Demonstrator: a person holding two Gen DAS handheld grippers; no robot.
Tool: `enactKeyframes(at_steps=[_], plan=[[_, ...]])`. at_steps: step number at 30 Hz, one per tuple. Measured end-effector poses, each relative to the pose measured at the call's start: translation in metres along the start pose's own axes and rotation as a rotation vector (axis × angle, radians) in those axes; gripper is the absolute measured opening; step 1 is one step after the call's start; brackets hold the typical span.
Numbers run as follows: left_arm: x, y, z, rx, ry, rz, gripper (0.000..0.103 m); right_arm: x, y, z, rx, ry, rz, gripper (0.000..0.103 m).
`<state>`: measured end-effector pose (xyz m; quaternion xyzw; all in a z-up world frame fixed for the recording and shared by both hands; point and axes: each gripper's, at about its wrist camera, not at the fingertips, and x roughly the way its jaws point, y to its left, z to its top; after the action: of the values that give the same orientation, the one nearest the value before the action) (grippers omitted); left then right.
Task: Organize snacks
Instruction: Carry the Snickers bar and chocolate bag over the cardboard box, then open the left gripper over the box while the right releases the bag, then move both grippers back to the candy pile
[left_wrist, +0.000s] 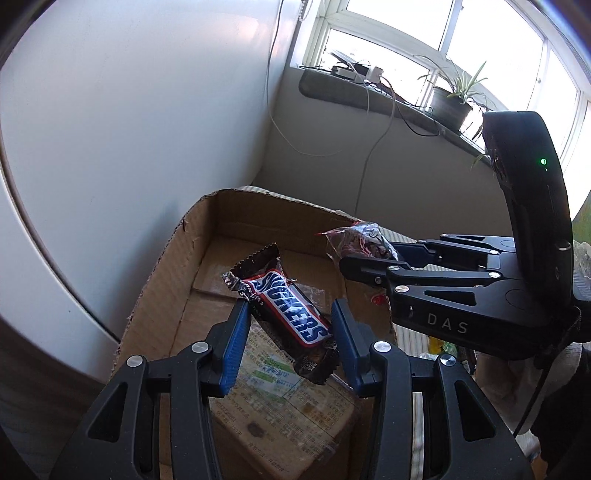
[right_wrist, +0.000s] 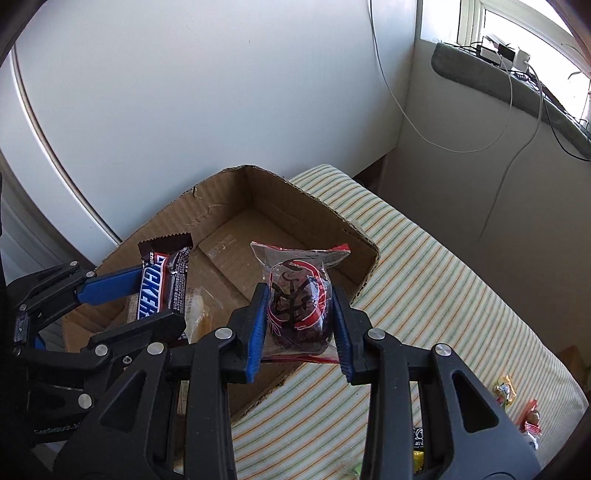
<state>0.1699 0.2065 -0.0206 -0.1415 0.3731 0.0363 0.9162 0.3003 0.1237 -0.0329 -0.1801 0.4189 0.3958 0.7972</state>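
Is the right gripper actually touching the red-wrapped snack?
Touching. In the right wrist view the right gripper has both blue pads pressed against the red-wrapped snack, held above the cardboard box.

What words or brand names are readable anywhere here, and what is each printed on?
"SNICKERS": Snickers bar clamped in the left gripper.
"DAS": black body of the right gripper, left wrist view.
Dark brush-style character on the red-and-clear wrapped snack in the right gripper: not legible.
Fine print on the bar's wrapper and on the pale packet in the cardboard box: too small to read.
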Motion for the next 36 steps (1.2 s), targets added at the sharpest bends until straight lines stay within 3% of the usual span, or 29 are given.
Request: enactKeyframes(at_steps=[4, 6, 7, 8, 9, 25, 36], plan=[[0.000, 0.000, 0.001, -0.002, -0.004, 0.011, 0.044, 0.003, 0.001, 0.003, -0.004, -0.009, -0.002, 0.035], [0.000, 0.000, 0.001, -0.002, -0.002, 0.017, 0.050, 0.003, 0.002, 0.004, -0.006, -0.012, -0.001, 0.048], [-0.001, 0.000, 0.001, -0.001, -0.005, 0.018, 0.051, 0.002, 0.002, 0.005, -0.006, -0.020, -0.008, 0.063], [-0.001, -0.001, 0.001, 0.002, -0.007, 0.021, 0.051, -0.001, 0.002, 0.005, -0.004, -0.032, -0.012, 0.070], [-0.003, -0.001, 0.000, 0.003, -0.008, 0.022, 0.051, -0.003, 0.002, 0.005, -0.001, -0.042, -0.010, 0.072], [-0.029, -0.024, -0.009, 0.024, -0.053, -0.015, 0.051, -0.057, -0.007, -0.014, 0.028, -0.093, -0.039, 0.073], [-0.041, -0.062, -0.024, 0.065, -0.068, -0.094, 0.051, -0.108, -0.027, -0.057, 0.051, -0.127, -0.093, 0.073]])
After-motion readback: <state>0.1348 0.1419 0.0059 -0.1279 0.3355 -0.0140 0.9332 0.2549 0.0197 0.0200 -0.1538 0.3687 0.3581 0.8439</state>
